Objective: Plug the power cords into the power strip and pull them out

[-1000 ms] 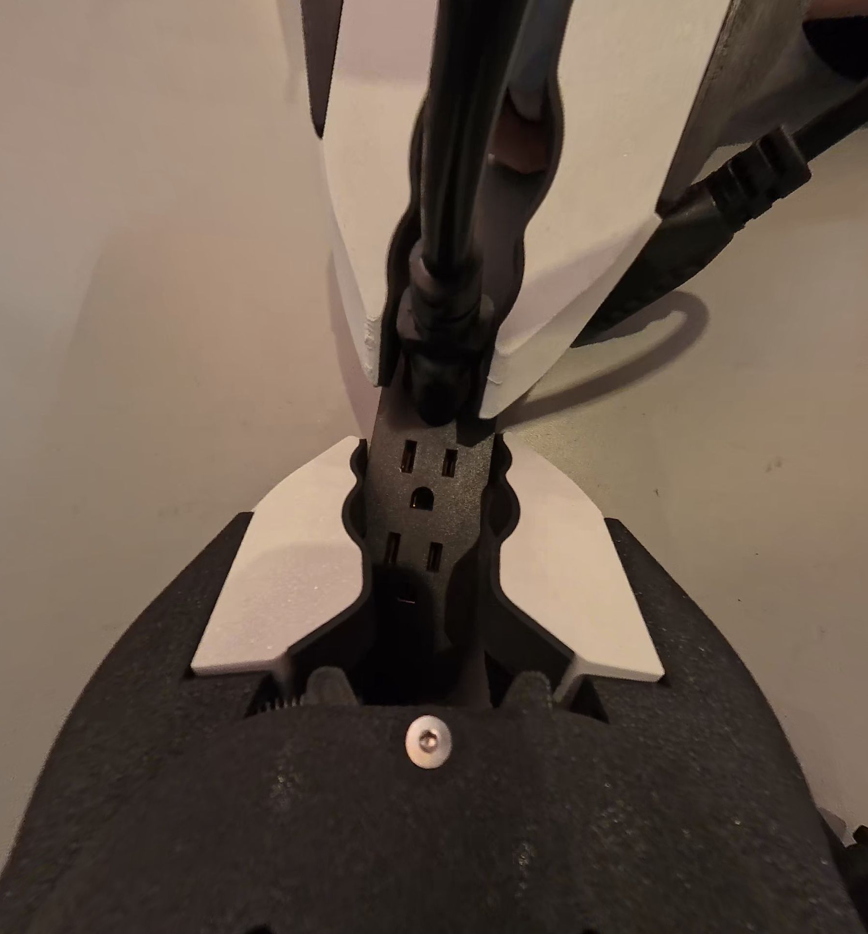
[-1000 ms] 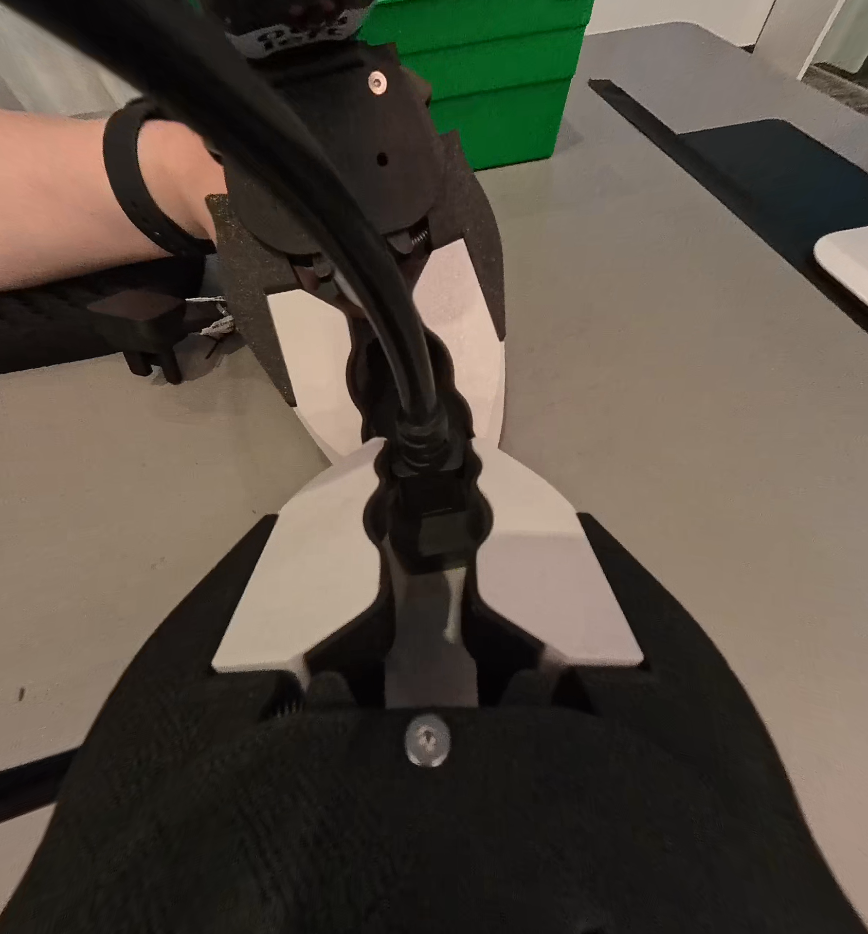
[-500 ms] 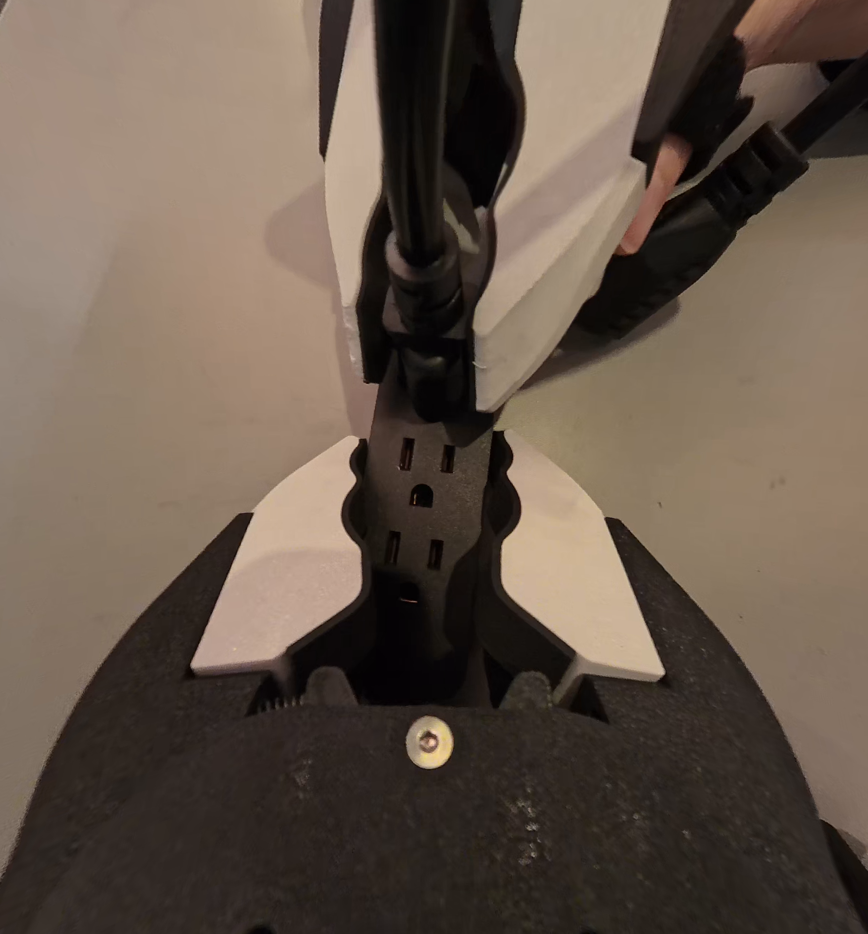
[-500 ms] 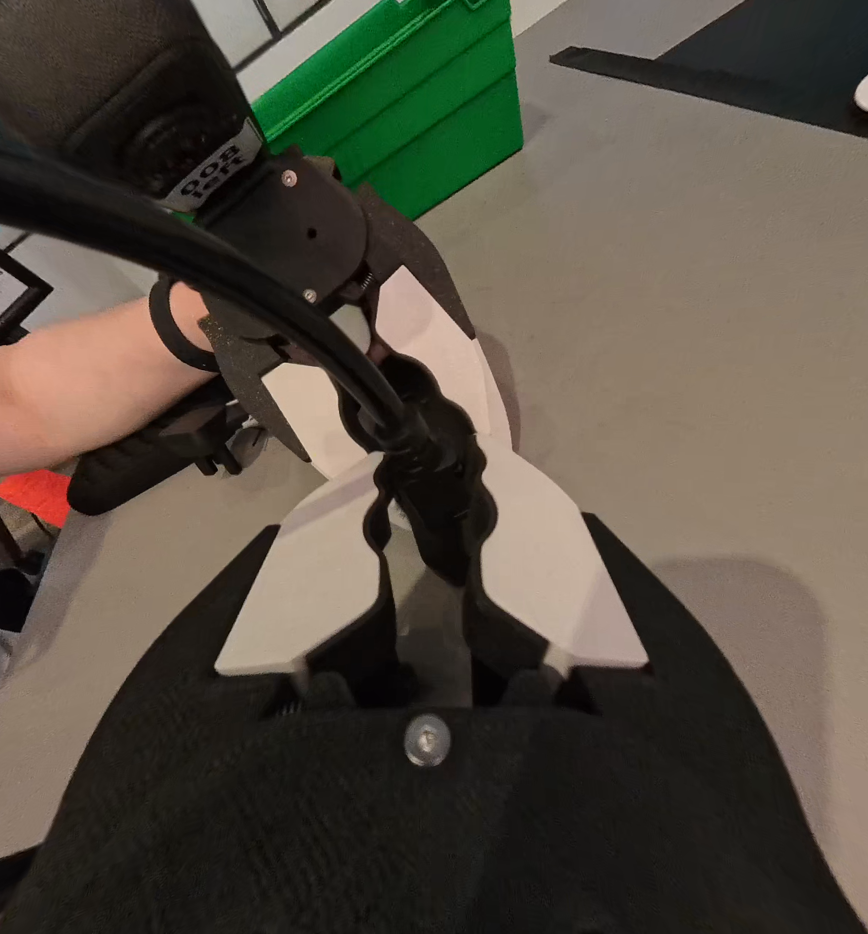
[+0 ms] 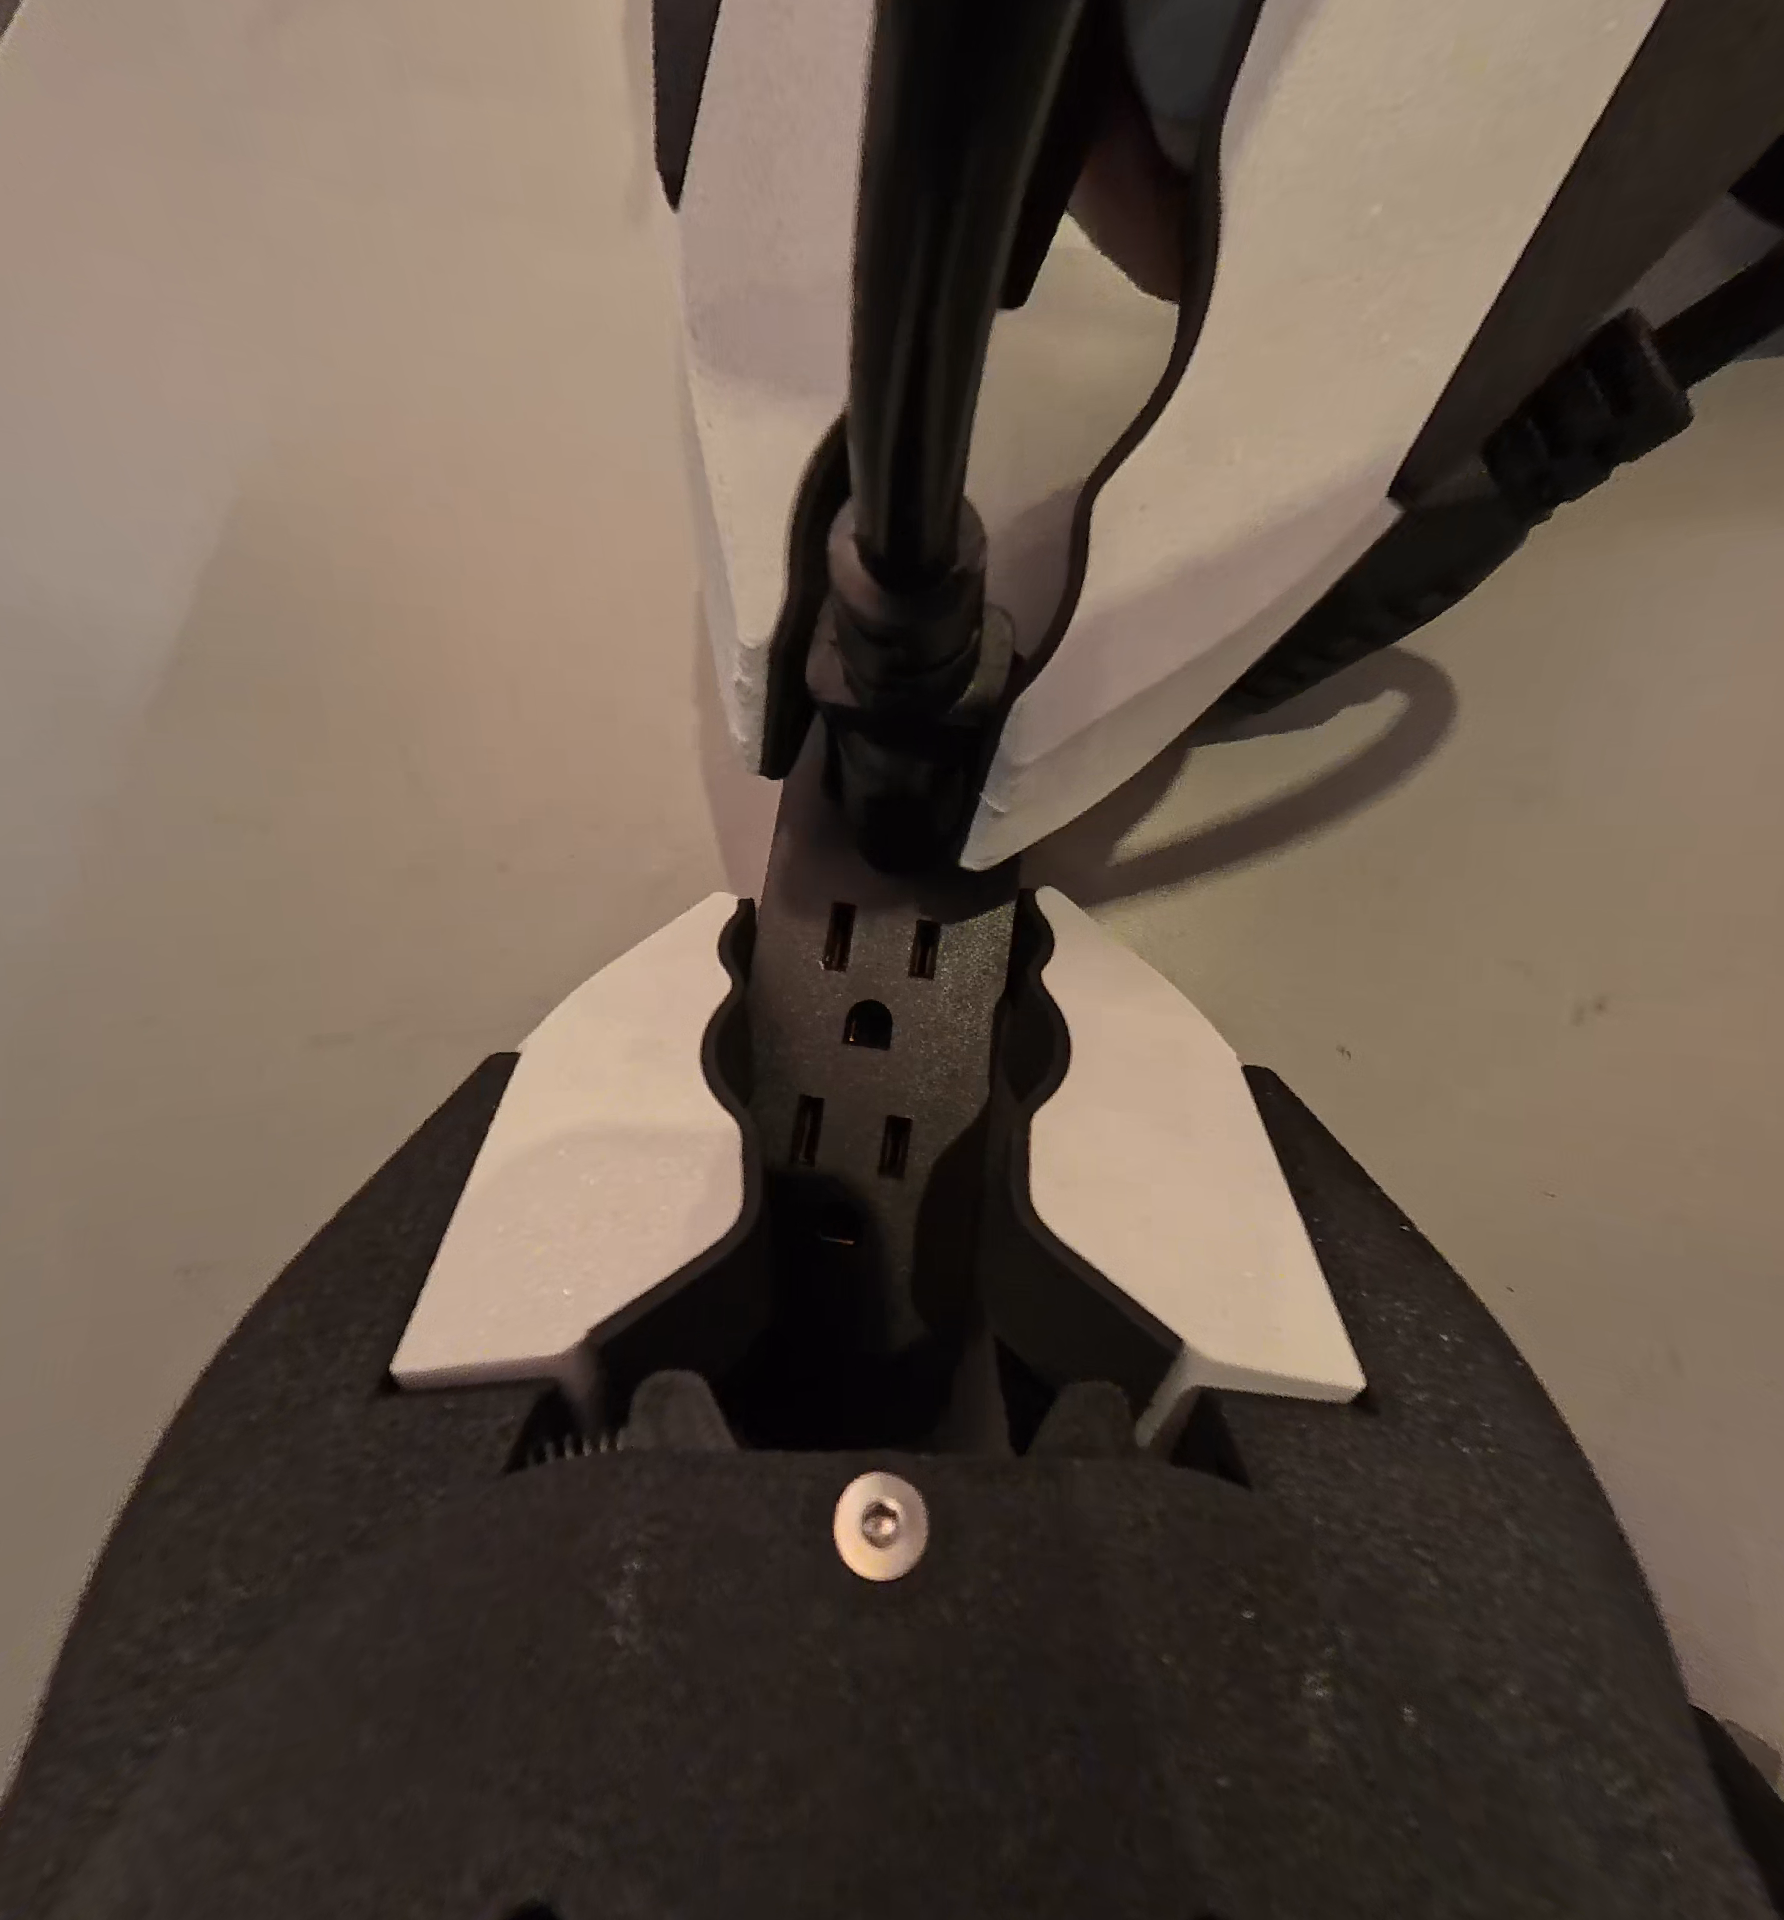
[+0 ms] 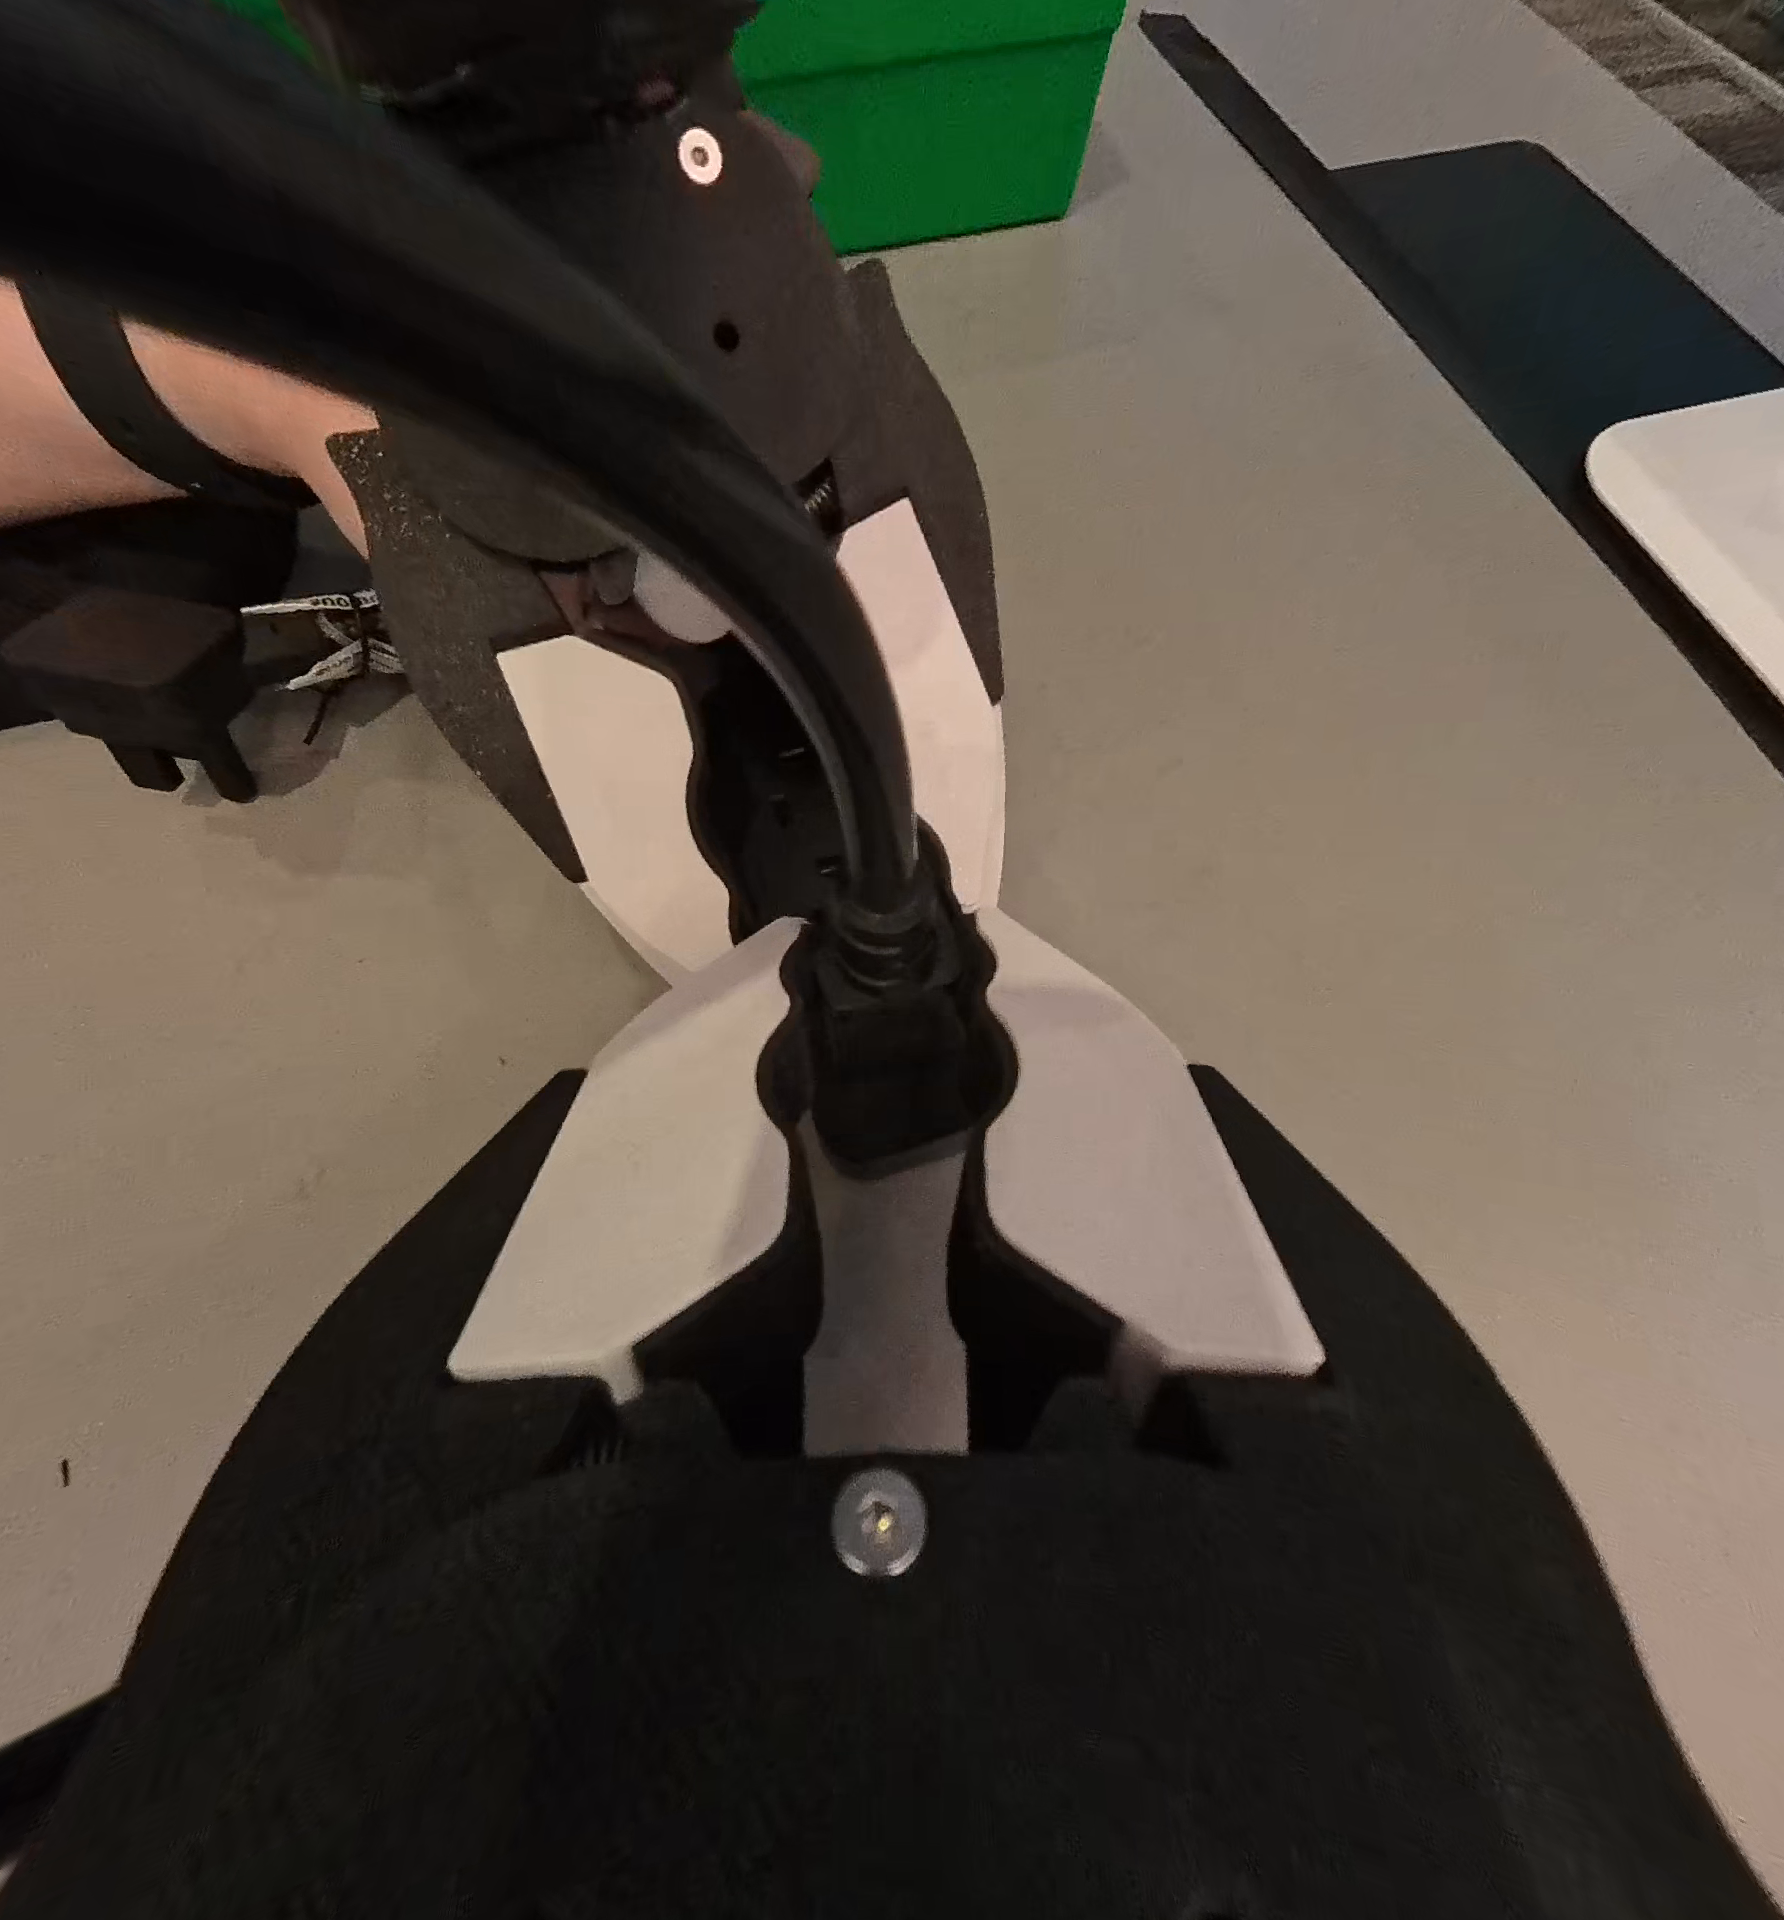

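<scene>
My left gripper (image 5: 883, 914) is shut on the black power strip (image 5: 872, 997), holding its sides; two free outlets show between the fingers. My right gripper (image 6: 893, 956) is shut on a black plug (image 6: 883, 1081), whose thick cord (image 6: 514, 353) arcs up and to the left. In the left wrist view the right gripper (image 5: 888, 800) comes from above and holds the plug (image 5: 903, 717) end-on against the strip, just beyond the free outlets. The prongs are hidden. In the right wrist view the left gripper (image 6: 826, 894) faces mine, tip to tip.
A second black plug with its cord (image 5: 1470, 520) lies on the table right of the strip. Another black plug (image 6: 129, 665) lies at the left, below a forearm with a black wristband (image 6: 88, 395). A green bin (image 6: 919, 125), a dark mat (image 6: 1553, 291) and a white slab (image 6: 1750, 582) stand farther off. The gap from one gripper's tips to the other's is roughly 4 centimetres.
The right gripper tilted with the plug half a second ago and has swung back to nearly its first pose. The left gripper and the strip have stayed put.
</scene>
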Tool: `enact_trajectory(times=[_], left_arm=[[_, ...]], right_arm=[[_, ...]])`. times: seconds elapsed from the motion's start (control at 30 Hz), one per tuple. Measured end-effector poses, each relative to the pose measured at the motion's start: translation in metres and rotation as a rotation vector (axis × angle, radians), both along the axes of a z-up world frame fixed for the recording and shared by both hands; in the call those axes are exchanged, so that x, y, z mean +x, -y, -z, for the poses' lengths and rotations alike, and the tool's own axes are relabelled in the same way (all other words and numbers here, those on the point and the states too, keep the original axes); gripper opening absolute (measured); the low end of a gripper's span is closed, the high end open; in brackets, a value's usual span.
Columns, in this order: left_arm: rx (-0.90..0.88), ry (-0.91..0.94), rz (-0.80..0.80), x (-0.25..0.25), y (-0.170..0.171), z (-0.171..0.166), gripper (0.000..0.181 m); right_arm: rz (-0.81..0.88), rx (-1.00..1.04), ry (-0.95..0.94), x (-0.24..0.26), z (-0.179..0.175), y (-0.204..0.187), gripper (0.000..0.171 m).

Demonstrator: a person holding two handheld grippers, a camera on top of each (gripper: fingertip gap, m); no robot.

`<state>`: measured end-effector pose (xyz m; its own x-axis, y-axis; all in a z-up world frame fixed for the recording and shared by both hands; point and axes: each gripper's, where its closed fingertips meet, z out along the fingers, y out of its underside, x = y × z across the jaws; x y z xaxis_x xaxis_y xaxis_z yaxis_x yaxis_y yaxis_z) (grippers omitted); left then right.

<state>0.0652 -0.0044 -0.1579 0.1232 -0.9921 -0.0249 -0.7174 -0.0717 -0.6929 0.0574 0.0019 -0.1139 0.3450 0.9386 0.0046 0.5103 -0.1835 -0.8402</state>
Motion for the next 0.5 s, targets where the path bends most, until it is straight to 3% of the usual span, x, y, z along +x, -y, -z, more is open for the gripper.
enact_trajectory(times=[0.2, 0.5], left_arm=[[-0.021, 0.013, 0.015, 0.0022, 0.0049, 0.0, 0.047], [0.005, 0.021, -0.01, 0.0034, 0.0017, -0.0018, 0.047]], right_arm=[[-0.035, -0.106, -0.139, 0.0065, -0.0003, 0.0039, 0.025], [0.013, -0.078, -0.099, 0.002, -0.004, -0.0005, 0.024]])
